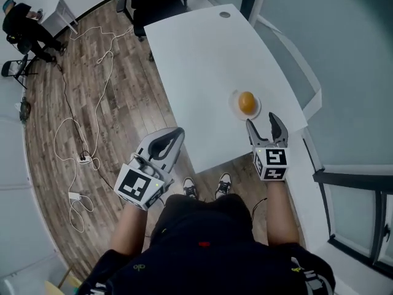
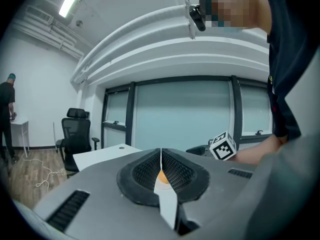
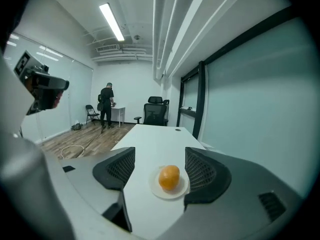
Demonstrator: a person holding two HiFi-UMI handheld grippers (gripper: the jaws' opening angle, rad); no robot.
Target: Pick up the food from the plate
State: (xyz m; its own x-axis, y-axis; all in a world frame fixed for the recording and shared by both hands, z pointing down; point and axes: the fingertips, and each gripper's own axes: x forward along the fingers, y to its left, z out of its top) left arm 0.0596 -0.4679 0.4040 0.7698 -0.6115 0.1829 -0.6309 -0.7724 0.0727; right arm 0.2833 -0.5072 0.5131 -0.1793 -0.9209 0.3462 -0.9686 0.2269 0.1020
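Round orange food (image 3: 169, 177) seen on small white plate (image 3: 155, 187), just ahead of right gripper (image 1: 262, 126) (jaws spread, nothing grasped). Left gripper (image 1: 174, 135) clenched, empty, held beside white table (image 1: 202, 54) edge.

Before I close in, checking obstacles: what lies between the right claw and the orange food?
Only bare white table and the white plate's rim, shown in right gripper view.
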